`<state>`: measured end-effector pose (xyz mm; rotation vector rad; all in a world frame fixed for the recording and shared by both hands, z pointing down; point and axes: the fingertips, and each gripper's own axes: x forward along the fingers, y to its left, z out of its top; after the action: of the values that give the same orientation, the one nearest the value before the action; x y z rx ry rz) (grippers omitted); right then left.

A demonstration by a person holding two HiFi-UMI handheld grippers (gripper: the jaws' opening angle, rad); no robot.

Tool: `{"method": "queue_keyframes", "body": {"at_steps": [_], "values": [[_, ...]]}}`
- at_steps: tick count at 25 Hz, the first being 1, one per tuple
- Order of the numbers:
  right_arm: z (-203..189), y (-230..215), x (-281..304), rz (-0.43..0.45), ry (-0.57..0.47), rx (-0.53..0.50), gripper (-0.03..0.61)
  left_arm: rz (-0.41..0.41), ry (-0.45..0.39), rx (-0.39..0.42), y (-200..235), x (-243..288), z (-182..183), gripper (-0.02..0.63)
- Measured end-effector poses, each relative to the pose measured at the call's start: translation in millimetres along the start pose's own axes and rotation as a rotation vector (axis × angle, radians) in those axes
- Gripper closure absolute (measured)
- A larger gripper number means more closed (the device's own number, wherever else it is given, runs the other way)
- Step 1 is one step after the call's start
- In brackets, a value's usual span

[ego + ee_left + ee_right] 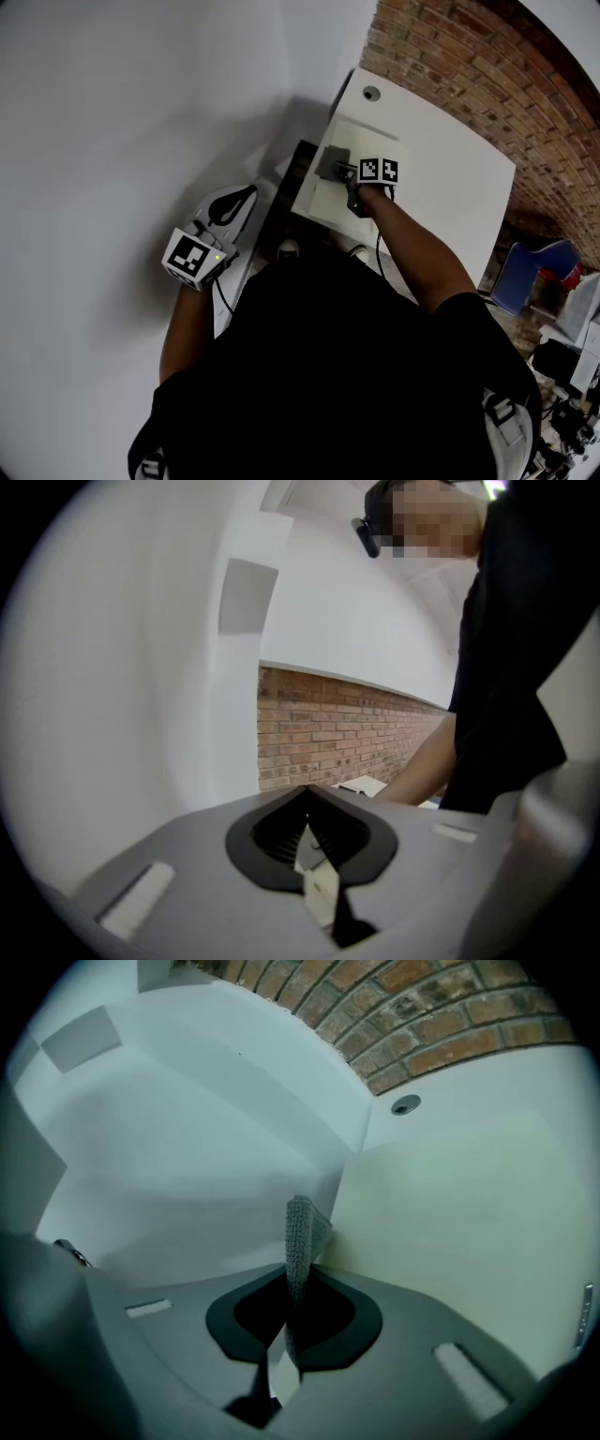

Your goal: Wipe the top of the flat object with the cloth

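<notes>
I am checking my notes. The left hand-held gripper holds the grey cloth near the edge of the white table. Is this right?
Not quite: the right hand-held gripper holds the grey cloth near the edge of the white table. The right gripper view shows its jaws shut on it.

Flat object (324, 199) on white desk (452, 178)

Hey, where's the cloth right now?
In the head view, the grey cloth is pinched in the right gripper, at the left edge of the white tabletop, beside the wall.
</notes>
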<state>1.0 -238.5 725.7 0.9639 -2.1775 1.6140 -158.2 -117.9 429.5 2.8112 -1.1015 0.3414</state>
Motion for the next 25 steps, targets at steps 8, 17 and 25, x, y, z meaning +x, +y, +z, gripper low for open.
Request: {"method": "queue_keyframes", "body": {"at_steps": [8, 17, 25], "values": [[-9, -25, -4, -0.066, 0.013, 0.02, 0.569, -0.018, 0.015, 0.011, 3, 2, -9, 0.612], [-20, -43, -24, -0.111, 0.006, 0.018, 0.569, -0.054, -0.005, 0.012, -7, 11, -2, 0.612], [-24, -68, -57, -0.168, -0.02, 0.023, 0.569, -0.099, -0.01, 0.027, -21, 27, -2, 0.612]]}}
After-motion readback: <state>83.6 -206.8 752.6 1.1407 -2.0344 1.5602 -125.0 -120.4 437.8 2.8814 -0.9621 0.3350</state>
